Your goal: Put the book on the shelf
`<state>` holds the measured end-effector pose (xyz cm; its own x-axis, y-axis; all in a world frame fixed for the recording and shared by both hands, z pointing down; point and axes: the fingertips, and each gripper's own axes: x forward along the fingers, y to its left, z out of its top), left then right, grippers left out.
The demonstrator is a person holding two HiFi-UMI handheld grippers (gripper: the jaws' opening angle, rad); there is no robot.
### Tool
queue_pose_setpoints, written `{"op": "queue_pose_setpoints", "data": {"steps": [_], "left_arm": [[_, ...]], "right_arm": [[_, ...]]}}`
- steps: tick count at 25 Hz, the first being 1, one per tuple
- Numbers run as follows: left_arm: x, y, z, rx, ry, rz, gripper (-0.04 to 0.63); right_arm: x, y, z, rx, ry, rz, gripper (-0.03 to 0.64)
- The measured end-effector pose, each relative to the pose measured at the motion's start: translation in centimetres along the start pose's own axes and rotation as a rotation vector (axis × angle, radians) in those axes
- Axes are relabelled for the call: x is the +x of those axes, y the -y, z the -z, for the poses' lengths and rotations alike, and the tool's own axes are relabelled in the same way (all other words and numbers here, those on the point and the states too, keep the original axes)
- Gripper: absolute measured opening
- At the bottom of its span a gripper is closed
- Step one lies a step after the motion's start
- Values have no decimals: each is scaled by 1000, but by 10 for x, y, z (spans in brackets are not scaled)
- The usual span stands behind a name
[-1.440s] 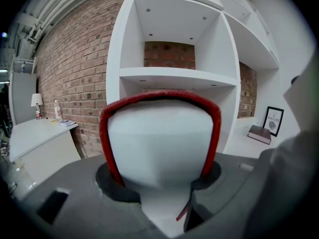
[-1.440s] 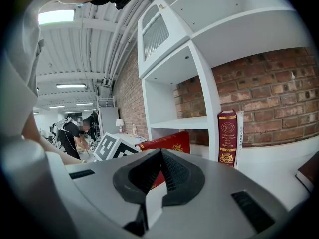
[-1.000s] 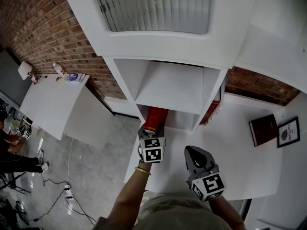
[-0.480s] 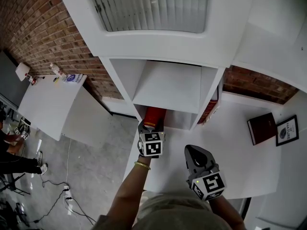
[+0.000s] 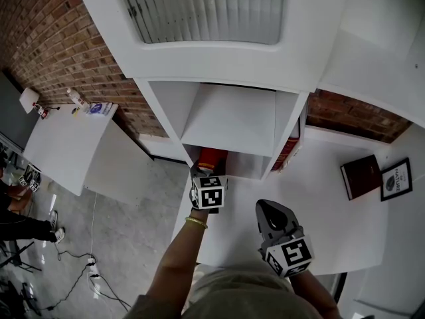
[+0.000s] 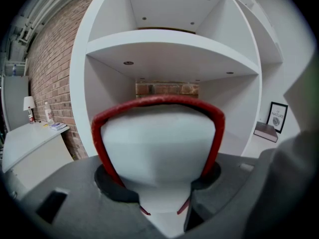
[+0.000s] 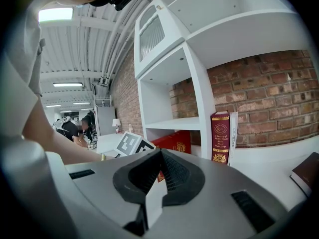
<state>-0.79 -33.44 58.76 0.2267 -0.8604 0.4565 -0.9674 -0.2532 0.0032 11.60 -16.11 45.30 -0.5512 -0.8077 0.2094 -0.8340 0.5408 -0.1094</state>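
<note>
- Low in the centre of the head view, a bare left forearm rises from the bottom edge, with a bracelet at the wrist; it carries the left gripper, which points up-frame at the shelf.
- Its jaws are closed on the book; one pad presses each red cover, with the white page block between them.
- That book stands on edge, covers upright; its far end is inside the shelf's lower opening, at the left side of it, and its near end sticks out toward the person.
- Right of centre and lower, the right gripper hangs over the white desk top, well apart from the book; its jaw tips are together, with nothing between them.
- A ribbed panel fills the top of the frame above the white shelf; a dark red book stands upright just beside the shelf's right wall.
- At the right edge a brown book lies flat beside a framed picture.
- A brick wall runs along the upper left; below it a white side table bears a lamp and a bottle.
- Cables trail over the grey floor at lower left; a person shows at the left edge.
</note>
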Motion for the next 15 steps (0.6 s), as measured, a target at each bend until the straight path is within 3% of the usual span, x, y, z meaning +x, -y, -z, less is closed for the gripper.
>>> {"op": "queue_pose_setpoints", "data": {"steps": [11, 15], "left_arm": [[0, 3, 5, 13, -31, 4, 244], [-3, 0, 7, -4, -25, 9, 351]], "right_arm": [[-1, -2, -2, -11, 3, -4, 6], [-2, -3, -3, -16, 4, -5, 6]]}}
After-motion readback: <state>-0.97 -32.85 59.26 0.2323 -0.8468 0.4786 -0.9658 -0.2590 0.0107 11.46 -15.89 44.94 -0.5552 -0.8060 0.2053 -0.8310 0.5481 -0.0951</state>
